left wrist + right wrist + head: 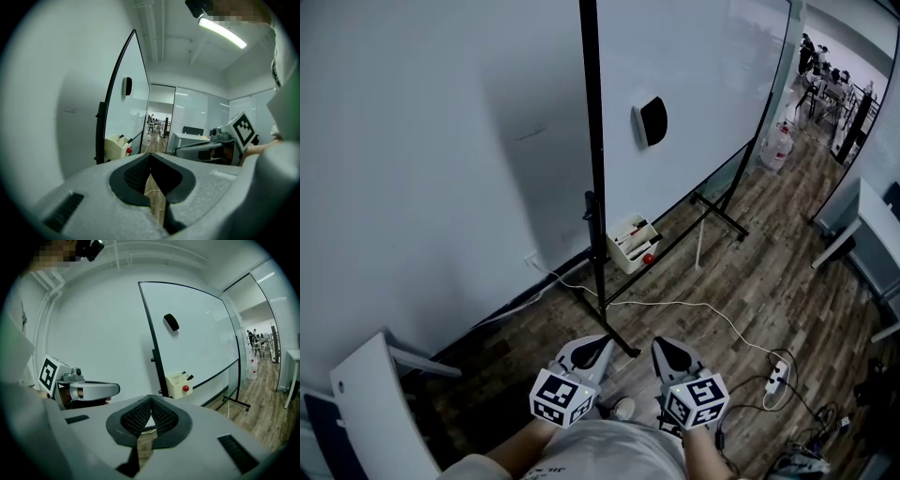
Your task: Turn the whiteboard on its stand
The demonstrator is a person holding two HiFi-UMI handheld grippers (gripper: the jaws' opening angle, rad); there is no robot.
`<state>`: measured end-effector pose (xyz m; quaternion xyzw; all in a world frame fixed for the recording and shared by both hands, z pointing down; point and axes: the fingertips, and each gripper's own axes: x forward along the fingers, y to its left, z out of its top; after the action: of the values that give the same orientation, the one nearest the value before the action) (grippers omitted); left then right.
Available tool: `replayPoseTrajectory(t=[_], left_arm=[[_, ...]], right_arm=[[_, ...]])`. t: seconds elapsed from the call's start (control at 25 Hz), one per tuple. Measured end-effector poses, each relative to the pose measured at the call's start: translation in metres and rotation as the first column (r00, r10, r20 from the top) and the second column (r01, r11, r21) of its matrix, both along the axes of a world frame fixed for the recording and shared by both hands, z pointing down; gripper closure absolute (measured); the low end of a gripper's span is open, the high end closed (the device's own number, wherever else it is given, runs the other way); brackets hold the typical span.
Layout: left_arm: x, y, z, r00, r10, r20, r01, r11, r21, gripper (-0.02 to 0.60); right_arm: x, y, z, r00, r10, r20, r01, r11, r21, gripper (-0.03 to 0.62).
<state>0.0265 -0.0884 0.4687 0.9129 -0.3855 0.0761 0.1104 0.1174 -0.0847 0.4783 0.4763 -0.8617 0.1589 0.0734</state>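
Whiteboard (pixel 703 84) one, eraser (pixel 652 120) one, marker bin (pixel 630 244) one.

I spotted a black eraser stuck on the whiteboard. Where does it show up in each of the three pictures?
Head view: eraser upper centre, on the board, just right of its near edge.
Left gripper view: eraser upper left of centre, board seen almost edge-on.
Right gripper view: eraser upper centre, on the board's face.
Shared landmark: the cream tray with a red ball, below the eraser.
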Motion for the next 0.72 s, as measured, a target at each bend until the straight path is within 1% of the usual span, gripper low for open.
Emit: replayPoseTrajectory(t=[0.48, 0.72], left_arm=[[-0.007, -0.035, -0.01, 0.998, 0.053, 0.021, -0.054, 0.998, 0.012, 0.571], [-0.016, -0.057, -0.008, 0.999, 0.038, 0.033, -0.039, 0.999, 0.011, 0.571]], right_arm=[[-0.01, -0.025, -0.009, 0.999, 0.048, 0.01, -0.049, 0.999, 0.011, 0.588], [-0.015, -0.043, -0.009, 0.999, 0.048, 0.002, -0.048, 0.999, 0.017, 0.588]])
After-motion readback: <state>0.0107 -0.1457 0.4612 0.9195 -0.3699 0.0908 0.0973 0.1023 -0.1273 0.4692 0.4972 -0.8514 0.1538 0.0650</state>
